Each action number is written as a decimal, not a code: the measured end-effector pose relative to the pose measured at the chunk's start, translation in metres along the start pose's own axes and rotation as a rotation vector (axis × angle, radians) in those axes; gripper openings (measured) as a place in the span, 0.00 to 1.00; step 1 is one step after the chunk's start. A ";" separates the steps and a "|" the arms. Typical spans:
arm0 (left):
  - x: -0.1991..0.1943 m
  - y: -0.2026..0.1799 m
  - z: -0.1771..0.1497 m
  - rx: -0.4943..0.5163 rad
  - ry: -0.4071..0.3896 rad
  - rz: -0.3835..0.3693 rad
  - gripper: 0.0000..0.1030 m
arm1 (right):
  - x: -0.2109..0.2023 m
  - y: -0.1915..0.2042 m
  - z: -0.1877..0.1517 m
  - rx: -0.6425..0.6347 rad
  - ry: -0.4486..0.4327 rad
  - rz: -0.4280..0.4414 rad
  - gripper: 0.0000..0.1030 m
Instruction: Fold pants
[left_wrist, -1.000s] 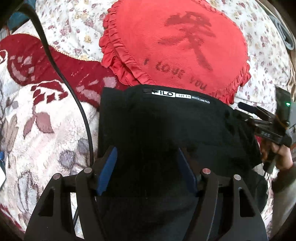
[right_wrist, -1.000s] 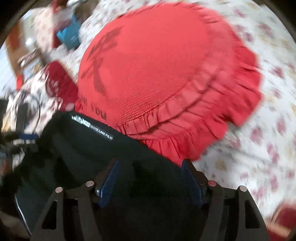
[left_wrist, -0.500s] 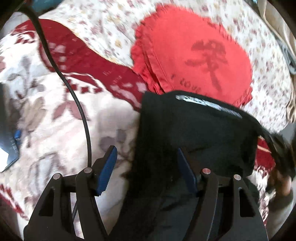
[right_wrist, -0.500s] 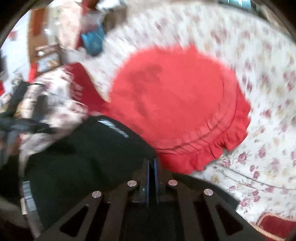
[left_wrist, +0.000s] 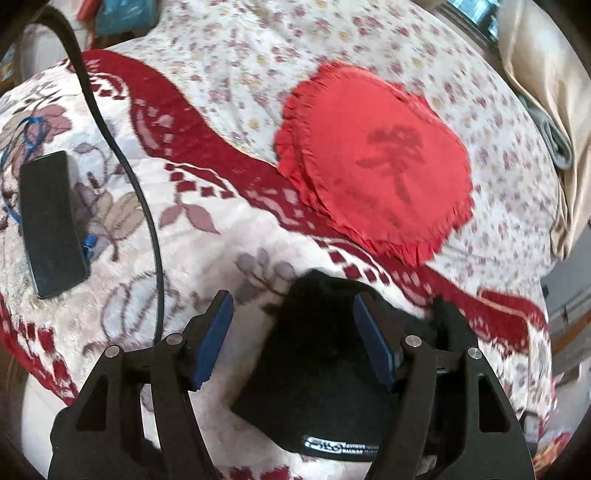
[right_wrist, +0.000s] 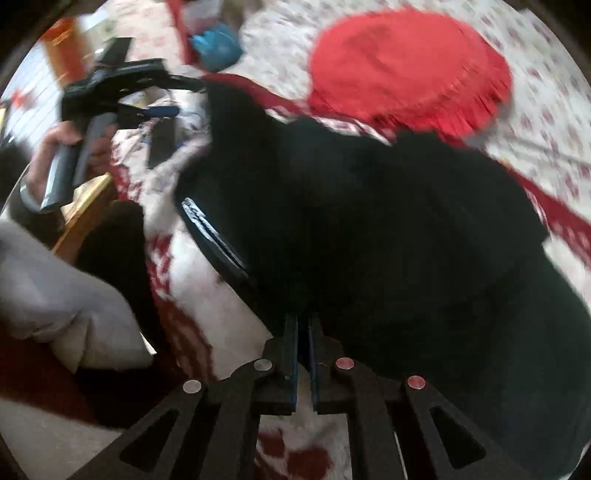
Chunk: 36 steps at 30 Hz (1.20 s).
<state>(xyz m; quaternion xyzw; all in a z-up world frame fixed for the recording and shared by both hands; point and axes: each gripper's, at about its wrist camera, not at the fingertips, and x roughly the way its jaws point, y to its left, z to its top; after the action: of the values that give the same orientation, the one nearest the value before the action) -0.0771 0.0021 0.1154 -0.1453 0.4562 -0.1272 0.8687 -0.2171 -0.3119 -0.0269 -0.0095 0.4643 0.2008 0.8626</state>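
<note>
The black pants (right_wrist: 369, 229) lie on a patterned blanket, with a white-lettered waistband label (right_wrist: 210, 229) at their left edge. My right gripper (right_wrist: 303, 325) is shut on the pants' near edge. In the left wrist view the pants (left_wrist: 317, 354) sit bunched between my open left gripper's (left_wrist: 291, 332) blue pads, label (left_wrist: 340, 445) near the bottom; the fingers do not pinch the cloth. The left gripper (right_wrist: 173, 99) also shows in the right wrist view, held in a hand at the upper left.
A red frilled heart cushion (left_wrist: 380, 162) lies beyond the pants on a floral sheet (left_wrist: 258, 55). A black phone-like slab (left_wrist: 48, 225) and a black cable (left_wrist: 122, 162) lie on the blanket at left. A pale pillow (right_wrist: 55, 295) is at the near left.
The right gripper closed on the pants and pulled them back toward me, off the cushion. The left gripper stayed open and drew back, so the cushion now lies farther away.
</note>
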 end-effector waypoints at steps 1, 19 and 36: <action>0.002 -0.006 -0.003 0.016 0.006 0.000 0.66 | -0.006 -0.002 0.004 0.011 -0.011 0.001 0.05; 0.038 -0.023 -0.037 0.069 0.111 -0.007 0.66 | 0.030 -0.073 0.129 0.310 -0.134 -0.275 0.05; 0.052 -0.069 -0.048 0.131 0.148 -0.052 0.66 | -0.144 -0.154 -0.107 0.860 -0.242 -0.398 0.08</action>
<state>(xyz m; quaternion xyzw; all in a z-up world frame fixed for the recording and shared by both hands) -0.0946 -0.0871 0.0753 -0.0900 0.5060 -0.1898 0.8366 -0.3183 -0.5234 0.0019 0.2826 0.3907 -0.1785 0.8577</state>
